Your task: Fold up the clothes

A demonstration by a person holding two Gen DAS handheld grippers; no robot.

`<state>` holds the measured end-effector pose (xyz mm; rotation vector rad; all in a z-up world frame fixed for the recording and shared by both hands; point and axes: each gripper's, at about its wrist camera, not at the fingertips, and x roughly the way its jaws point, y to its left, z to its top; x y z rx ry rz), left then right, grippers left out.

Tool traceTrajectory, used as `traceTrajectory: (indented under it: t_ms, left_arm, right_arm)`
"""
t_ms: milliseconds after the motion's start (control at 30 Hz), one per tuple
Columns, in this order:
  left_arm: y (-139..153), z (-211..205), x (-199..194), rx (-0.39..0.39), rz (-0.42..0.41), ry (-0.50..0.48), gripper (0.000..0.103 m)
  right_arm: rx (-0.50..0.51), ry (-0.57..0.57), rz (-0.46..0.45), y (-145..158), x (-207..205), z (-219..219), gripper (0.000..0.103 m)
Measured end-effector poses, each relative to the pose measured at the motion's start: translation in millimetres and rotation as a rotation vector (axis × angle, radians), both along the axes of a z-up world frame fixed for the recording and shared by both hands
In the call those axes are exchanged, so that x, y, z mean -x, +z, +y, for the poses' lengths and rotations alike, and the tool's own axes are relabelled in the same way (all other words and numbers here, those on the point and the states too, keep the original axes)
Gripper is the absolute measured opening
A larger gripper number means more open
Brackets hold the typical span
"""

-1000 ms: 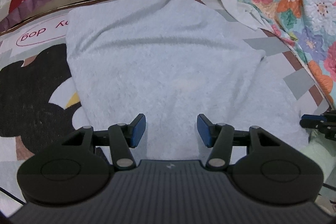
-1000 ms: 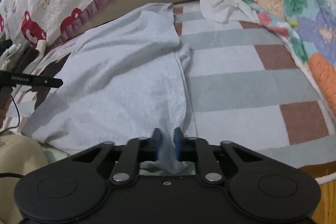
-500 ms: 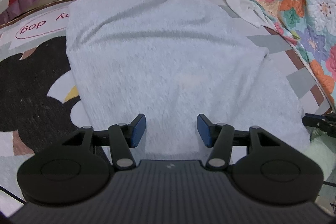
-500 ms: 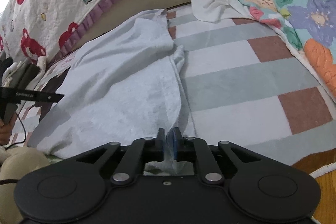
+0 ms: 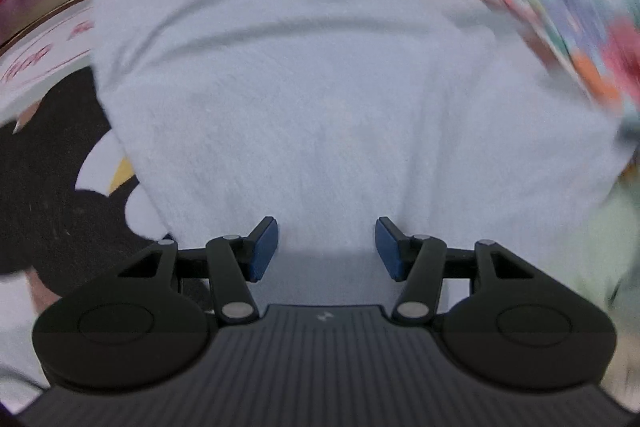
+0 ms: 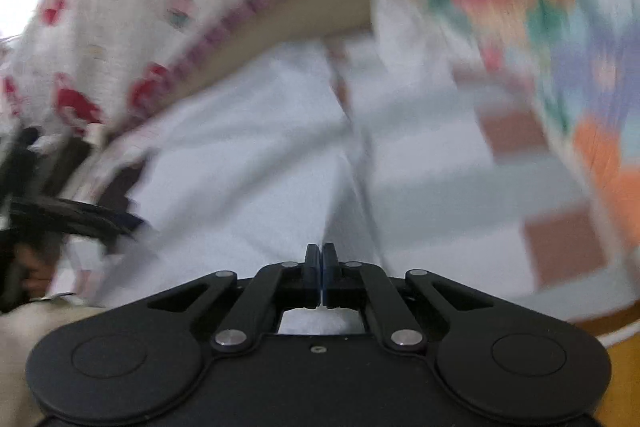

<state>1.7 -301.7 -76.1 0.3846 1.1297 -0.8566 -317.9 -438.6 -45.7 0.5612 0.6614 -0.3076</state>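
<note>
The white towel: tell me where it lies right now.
The white towel fills the middle of the left wrist view, spread on the patterned mat ahead of the open left gripper; the right gripper pinches its near right corner.

The towel [image 5: 320, 99] is pale blue cloth with a nubbly, matt terry pile. Under it lies a printed rug [image 5: 52, 195], a flat, short-napped fabric in dull colours. The flowered quilt [image 6: 540, 39] at the far right looks like soft stitched cotton, as does the white quilt [image 6: 132, 27] with red prints at the far left. Each hand-held gripper [image 5: 326, 247] [image 6: 321, 275] is matt black plastic with small bright metal pins, and the left one has a ribbed body and smooth blue rubbery pads [image 5: 264, 247].
</note>
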Motion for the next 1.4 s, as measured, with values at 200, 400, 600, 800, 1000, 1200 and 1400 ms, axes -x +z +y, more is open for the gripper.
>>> traceTrajectory:
  t_ms: [200,400,600,800,1000,1200,1400]
  left_arm:
    - [-6,29,5,-0.052,0.131,-0.019,0.053]
    - [-9,59,11,0.001,0.186,0.087,0.053]
    - [-9,84,7,0.104,0.256,0.217,0.053]
    - [-24,90,-1,0.184,0.407,0.282,0.060]
    - [-37,73,2,0.233,0.497,0.301,0.071]
    - [-33,63,12,0.240,0.442,0.252,0.035]
    - [1,47,7,0.317,0.358,0.198,0.008]
  right_arm:
    - [-0.040,-0.056,0.141,-19,40,-3,0.003]
    - [-0.033,-0.048,0.187,-30,49,9,0.003]
    - [0.129,-0.111,0.258,-19,42,11,0.028]
    - [0.216,-0.051,0.145,4,36,28,0.037]
    - [0.075,0.023,0.048,2,9,37,0.041]
    - [0.037,0.082,0.018,-4,-18,47,0.042]
    - [0.033,0.165,-0.004,-3,-37,54,0.045]
